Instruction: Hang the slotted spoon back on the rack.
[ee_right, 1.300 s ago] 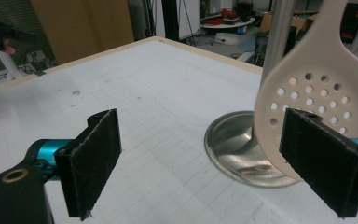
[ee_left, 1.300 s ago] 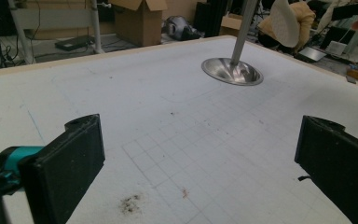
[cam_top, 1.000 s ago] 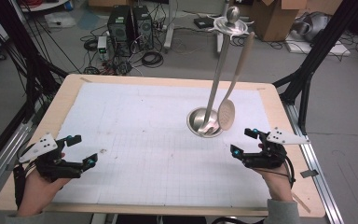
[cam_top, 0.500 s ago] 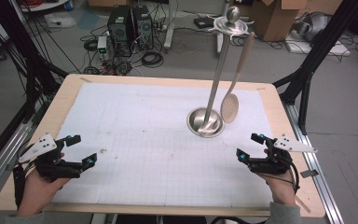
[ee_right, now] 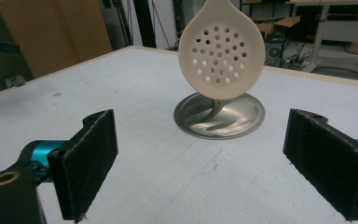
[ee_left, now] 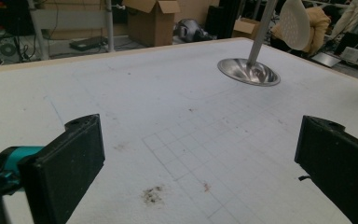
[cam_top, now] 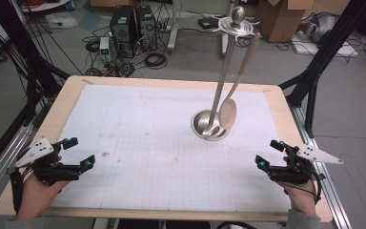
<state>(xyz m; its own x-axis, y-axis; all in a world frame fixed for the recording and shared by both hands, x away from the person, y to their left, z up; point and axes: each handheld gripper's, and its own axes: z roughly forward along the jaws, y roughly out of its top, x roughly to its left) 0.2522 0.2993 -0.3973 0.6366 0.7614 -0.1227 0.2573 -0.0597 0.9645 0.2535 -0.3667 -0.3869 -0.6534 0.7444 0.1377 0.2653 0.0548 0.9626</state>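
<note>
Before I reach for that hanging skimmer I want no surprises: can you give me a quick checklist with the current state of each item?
1. Right gripper open and empty: ok.
2. Left gripper open and empty: ok.
3. Skimmer hangs on the stand, in front of the right gripper: ok.
4. Stand base flat on the table mat: ok.
5. Mat between right gripper and stand free of things: ok.
6. How firmly the skimmer's handle sits on its hook: cannot tell.

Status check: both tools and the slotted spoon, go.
Left tool open, empty. Right tool open, empty, facing slotted spoon. Spoon hangs on utensil stand. Path clear.
</note>
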